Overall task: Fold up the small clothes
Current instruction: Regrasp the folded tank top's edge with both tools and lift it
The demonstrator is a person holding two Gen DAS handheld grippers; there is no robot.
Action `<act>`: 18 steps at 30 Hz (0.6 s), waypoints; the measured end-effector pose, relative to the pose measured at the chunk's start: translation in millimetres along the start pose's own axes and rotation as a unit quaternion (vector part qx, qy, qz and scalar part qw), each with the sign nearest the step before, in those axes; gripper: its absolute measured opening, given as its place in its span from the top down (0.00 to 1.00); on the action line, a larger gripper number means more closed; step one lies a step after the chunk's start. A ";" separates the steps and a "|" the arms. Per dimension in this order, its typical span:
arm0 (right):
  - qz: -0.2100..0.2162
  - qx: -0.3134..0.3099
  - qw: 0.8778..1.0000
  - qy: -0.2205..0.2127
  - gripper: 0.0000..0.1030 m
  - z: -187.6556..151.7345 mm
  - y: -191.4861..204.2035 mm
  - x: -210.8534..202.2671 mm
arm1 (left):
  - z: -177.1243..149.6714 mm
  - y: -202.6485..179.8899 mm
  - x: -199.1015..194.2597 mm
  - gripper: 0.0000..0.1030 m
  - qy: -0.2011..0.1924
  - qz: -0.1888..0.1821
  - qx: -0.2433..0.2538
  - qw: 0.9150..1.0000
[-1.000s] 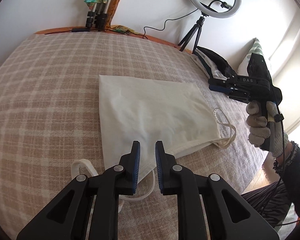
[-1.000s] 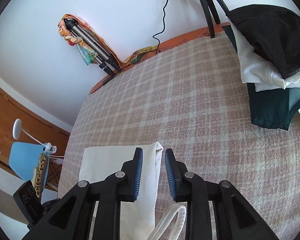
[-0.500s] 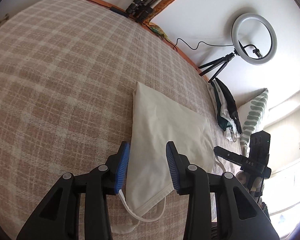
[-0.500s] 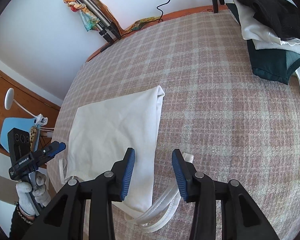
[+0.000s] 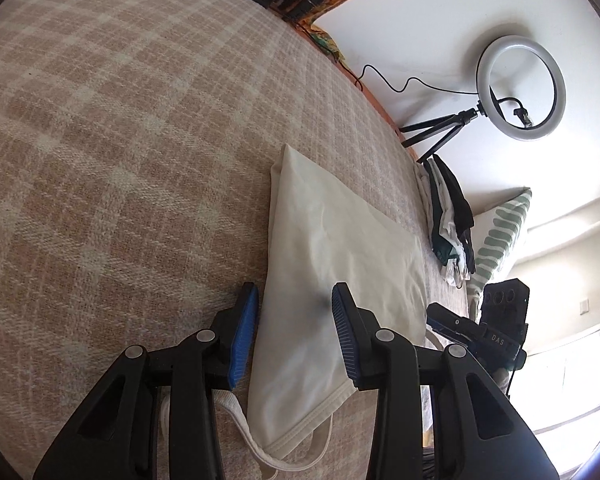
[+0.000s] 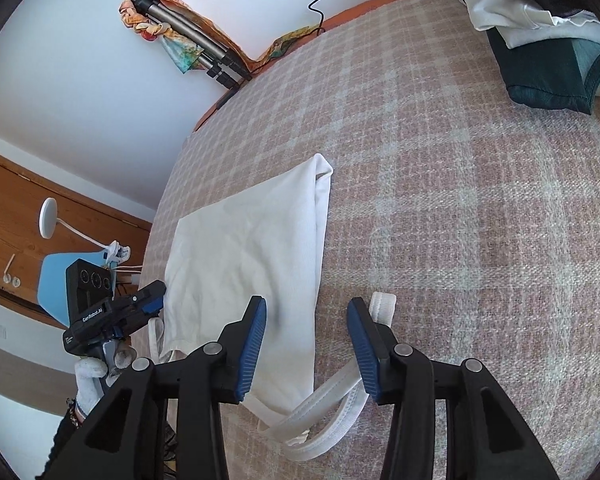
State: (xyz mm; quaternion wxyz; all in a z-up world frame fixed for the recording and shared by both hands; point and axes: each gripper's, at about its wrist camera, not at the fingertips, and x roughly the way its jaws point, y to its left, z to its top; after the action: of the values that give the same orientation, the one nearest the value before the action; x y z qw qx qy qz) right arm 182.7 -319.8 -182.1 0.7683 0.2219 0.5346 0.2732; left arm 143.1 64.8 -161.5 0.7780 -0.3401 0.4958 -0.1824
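A cream strappy top (image 5: 340, 264) lies flat on the plaid bed cover (image 5: 120, 160), its straps (image 5: 256, 444) trailing at the near end. My left gripper (image 5: 294, 334) is open, straddling the top's near left edge. In the right wrist view the same top (image 6: 252, 248) lies ahead, and my right gripper (image 6: 306, 348) is open over its near right edge, with the straps (image 6: 332, 400) just below the fingers. Each gripper shows in the other's view: the right one (image 5: 480, 332), the left one (image 6: 112, 312).
A pile of dark and white clothes (image 5: 452, 220) lies at the far side of the bed, also in the right wrist view (image 6: 540, 40). A ring light on a tripod (image 5: 520, 88), a striped pillow (image 5: 500, 232) and a folded tripod (image 6: 196, 52) stand around the bed.
Both grippers have opened wider and dropped closer to the top's near corners. The left view has swung so the top now runs away from it lengthwise.
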 end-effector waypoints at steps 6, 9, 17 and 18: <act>0.017 -0.001 1.000 0.000 0.63 4.4 1.7 8.8 | 1.1 -7.3 8.0 0.70 0.004 0.001 0.012 1.000; 0.032 0.006 0.999 0.002 0.65 4.8 0.7 13.1 | 1.3 -7.6 9.7 0.77 0.005 0.005 0.016 1.000; 0.014 -0.009 1.000 0.004 0.79 6.1 15.7 24.1 | -2.4 -18.2 10.9 0.88 -0.009 0.040 0.049 0.998; 0.009 -0.012 1.000 0.005 0.81 5.9 17.5 24.9 | -3.0 -20.2 10.9 0.89 -0.011 0.045 0.055 0.997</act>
State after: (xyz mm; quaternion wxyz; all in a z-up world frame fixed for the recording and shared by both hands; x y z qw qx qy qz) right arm 192.0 -290.6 -186.5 0.7659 0.2162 0.5326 0.2880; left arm 146.4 42.8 -155.1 0.8083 -0.2761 0.4914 -0.1701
